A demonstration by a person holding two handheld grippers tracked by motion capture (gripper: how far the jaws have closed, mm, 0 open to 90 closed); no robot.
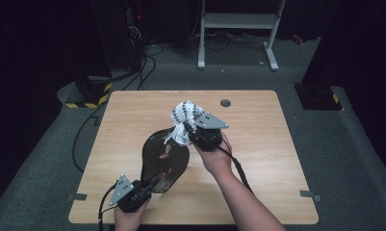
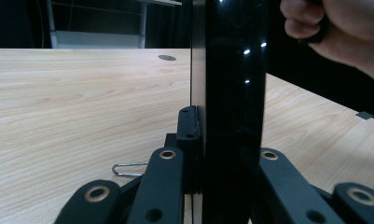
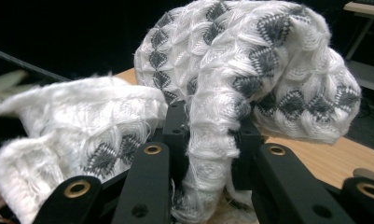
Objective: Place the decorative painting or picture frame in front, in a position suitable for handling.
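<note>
Left gripper [image 1: 149,186] sits low in the high view, near the bottom edge left of centre, and it is clamped on the near rim of a dark glossy plate [image 1: 164,156]; in the left gripper view the plate [image 2: 231,93] stands edge-on as a tall black slab right up the middle of the frame, with the jaws pressed against it from both sides. Up and to the right of that, around the centre of the high view, the right gripper [image 1: 186,129] is clenched on a white cloth with grey diamonds [image 1: 186,118], bunched up at the plate's far edge, and part of the cloth drapes down onto the plate's upper rim. The right gripper view has the cloth [image 3: 231,79] billowing across the whole upper frame, a thick fold of it pinched between the two black jaws at bottom centre. The person's right hand [image 2: 338,32] shows as a fist in the upper right corner of the left gripper view. The plate is held tilted above the wooden worktop [image 1: 258,144], with a printed picture faintly visible on its face. A small wire clip [image 2: 128,169] lies on the worktop at lower left of the left gripper view.
</note>
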